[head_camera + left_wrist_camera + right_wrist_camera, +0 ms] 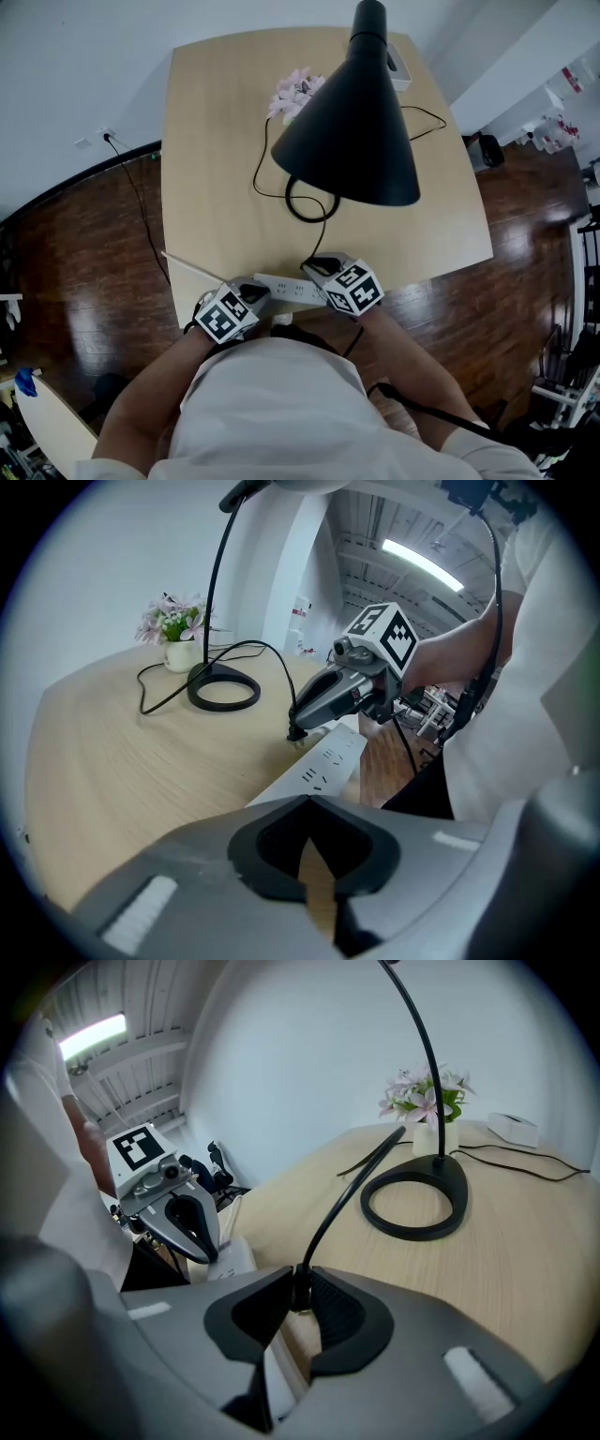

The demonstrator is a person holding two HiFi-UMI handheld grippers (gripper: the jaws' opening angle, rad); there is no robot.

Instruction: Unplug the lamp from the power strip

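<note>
Right gripper (298, 1283): ribbed black pads clamped on a small black plug (297, 1291), jaws almost together round it. Thin round black cord (349, 1183) rising from the plug and running across to the lamp base (415, 1200), a flat matte-black open ring. Slim curved black stem going up from the ring. Plug sits at the right end of the power strip (330, 759), a long white plastic bar with rows of dark slots, lying along the near table edge. Prongs in or out of the socket: cannot tell.

Left gripper (309, 801): smooth grey shells, dark pads, tips meeting, only a sliver of wood showing behind them. Strip's left end runs under the tips; contact not readable.

Table (214, 150): pale wood, fine straight grain, squarish with rounded corners.

Head view only: wide black cone shade (349, 131) hanging over mid-table and hiding part of the ring, both marker cubes side by side at the near edge with the strip between them, dark glossy plank floor (84, 272).

Gripper views only: pad texture and jaw gap, slot rows on the strip, stem curve. Right gripper view adds pink flowers (422, 1094) in a small white pot just behind the ring, and a white box (513, 1127) further along the table.
</note>
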